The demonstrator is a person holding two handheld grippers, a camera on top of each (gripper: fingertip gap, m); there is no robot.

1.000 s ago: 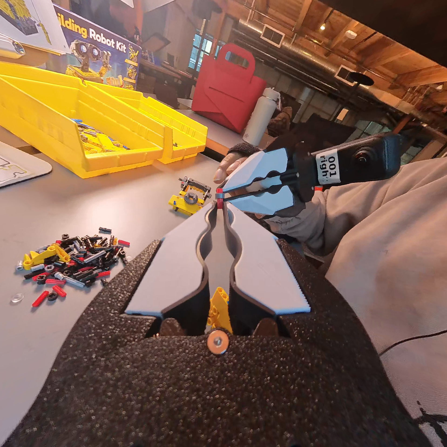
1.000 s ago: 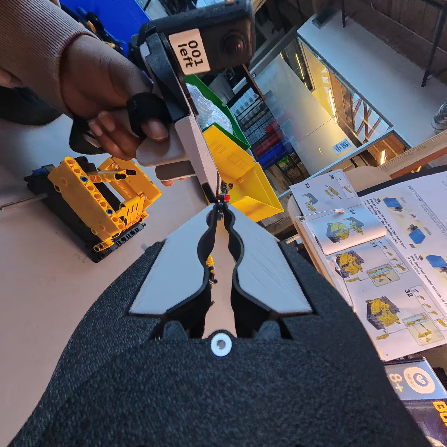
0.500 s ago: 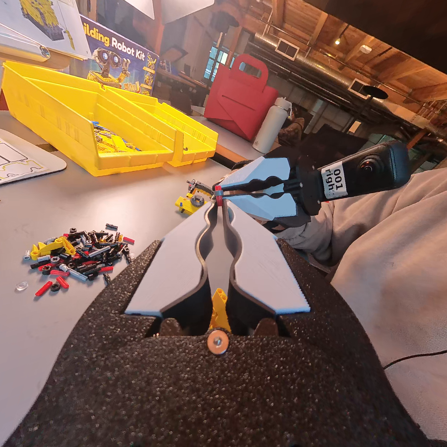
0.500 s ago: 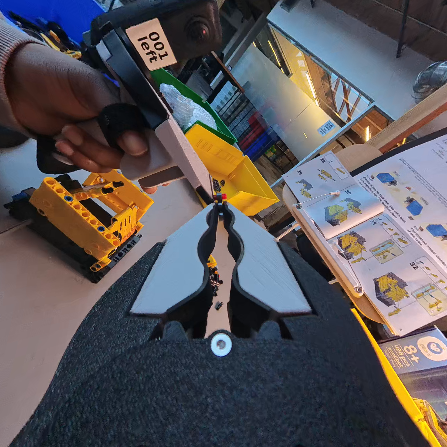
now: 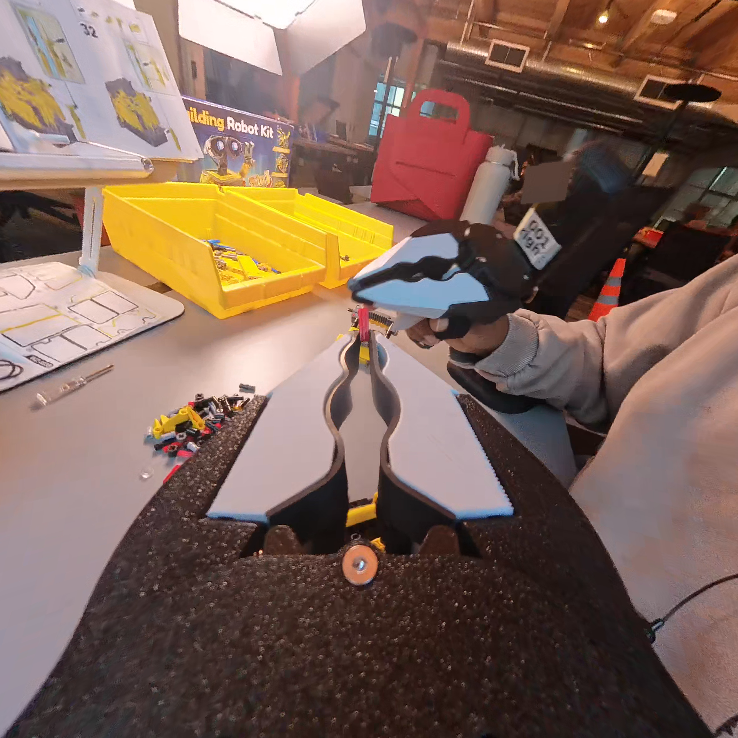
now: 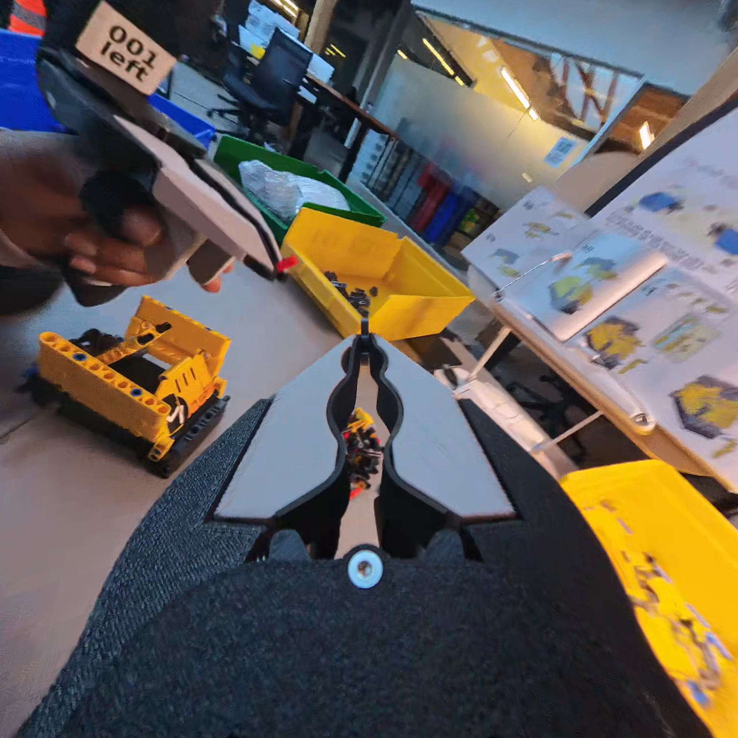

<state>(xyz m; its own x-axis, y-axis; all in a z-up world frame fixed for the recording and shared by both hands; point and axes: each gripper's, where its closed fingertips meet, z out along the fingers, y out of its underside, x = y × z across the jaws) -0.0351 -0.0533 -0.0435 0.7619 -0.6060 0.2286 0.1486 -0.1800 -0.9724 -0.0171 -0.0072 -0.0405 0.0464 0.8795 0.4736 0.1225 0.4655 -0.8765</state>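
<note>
Left tool: pressed together, pinching a small red pin at the very tips. The pin's long axis runs on from the tips, so roughly half of it stands proud. In the right wrist view the same pin juts sideways from that tool's tip, above the worktop.

Right tool: pressed together on a small black piece which protrudes just past the tips. Its shape cannot be made out; it is dark, tiny and set against the yellow bin behind.

Governing relation: taking the red pin as landmark, the right tool lies just above and slightly right of it, tips close to the pin but apart from it. Its long axis runs roughly crosswise to the pin's. The black piece does not show in the left wrist view.

Relative to the red pin:
- a small yellow geared sub-assembly sits directly behind it on the worktop, largely hidden by both tools;
- a heap of loose small parts lies nearer the camera and left;
- the partly built yellow and black model lies below and left in the right wrist view.

The right wrist view is motion-blurred, so the instruction booklet and the near bin are unclear.
</note>
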